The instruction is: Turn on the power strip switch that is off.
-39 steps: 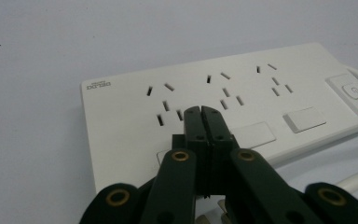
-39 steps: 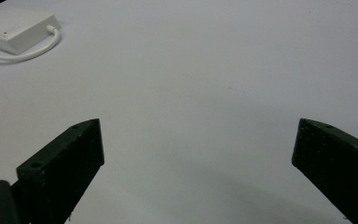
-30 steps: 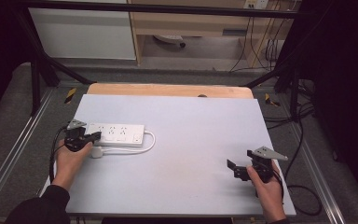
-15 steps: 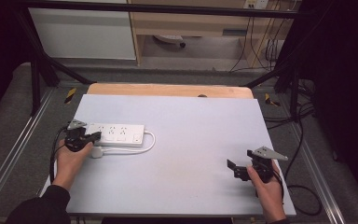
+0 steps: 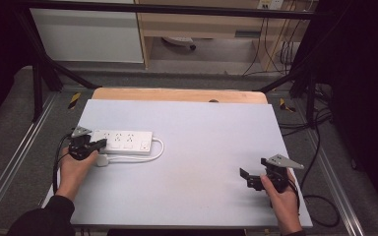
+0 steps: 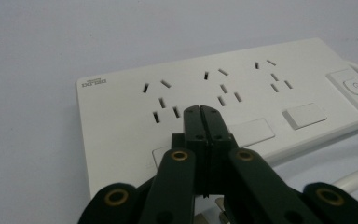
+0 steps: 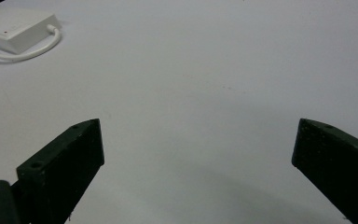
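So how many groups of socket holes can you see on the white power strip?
3, in a row along the power strip: one near the brand-mark end, one in the middle, one beside the switch. None looks hidden.

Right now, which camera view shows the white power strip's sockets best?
The left gripper view: the power strip lies close up, socket slots, switch and brand mark distinct. The high view shows the whole strip small, with its looped cable. The right gripper view catches just one end.
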Demonstrator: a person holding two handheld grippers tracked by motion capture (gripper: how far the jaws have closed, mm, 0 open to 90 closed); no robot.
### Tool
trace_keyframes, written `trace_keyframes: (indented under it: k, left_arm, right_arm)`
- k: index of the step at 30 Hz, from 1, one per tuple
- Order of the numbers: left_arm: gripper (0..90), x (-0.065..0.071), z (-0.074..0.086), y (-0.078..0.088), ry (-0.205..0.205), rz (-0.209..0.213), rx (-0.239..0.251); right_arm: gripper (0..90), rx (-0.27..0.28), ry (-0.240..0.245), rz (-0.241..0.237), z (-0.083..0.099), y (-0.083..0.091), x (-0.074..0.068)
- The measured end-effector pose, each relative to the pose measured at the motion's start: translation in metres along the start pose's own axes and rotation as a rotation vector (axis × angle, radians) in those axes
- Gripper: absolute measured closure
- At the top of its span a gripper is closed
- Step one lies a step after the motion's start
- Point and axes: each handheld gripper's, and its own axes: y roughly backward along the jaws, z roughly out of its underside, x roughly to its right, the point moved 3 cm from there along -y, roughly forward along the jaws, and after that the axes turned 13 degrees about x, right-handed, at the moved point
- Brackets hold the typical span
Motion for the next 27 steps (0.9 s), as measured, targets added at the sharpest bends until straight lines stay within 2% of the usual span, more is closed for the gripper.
trace_keyframes:
  k: [12, 21, 24, 27]
  left_arm:
    - [90.0, -0.0002, 0.0005, 0.0001, -0.002, 0.002, 0.004]
    - [90.0, -0.0013, 0.0018, 0.0008, -0.014, -0.015, 0.011]
    - [90.0, -0.0017, 0.0023, 0.0014, 0.0, -0.009, 0.013]
    - [90.0, -0.0012, 0.0024, 0.0021, -0.009, -0.006, 0.01]
  right_arm:
    - [2.7, -0.002, 0.003, 0.0, -0.0001, -0.0001, -0.0005]
    - [2.7, -0.002, 0.003, -0.001, -0.0001, -0.0003, -0.0007]
    - [2.7, -0.003, 0.006, -0.001, -0.0001, -0.0002, -0.0007]
    - [2.6, -0.003, 0.005, -0.001, 0.0, -0.0003, -0.0007]
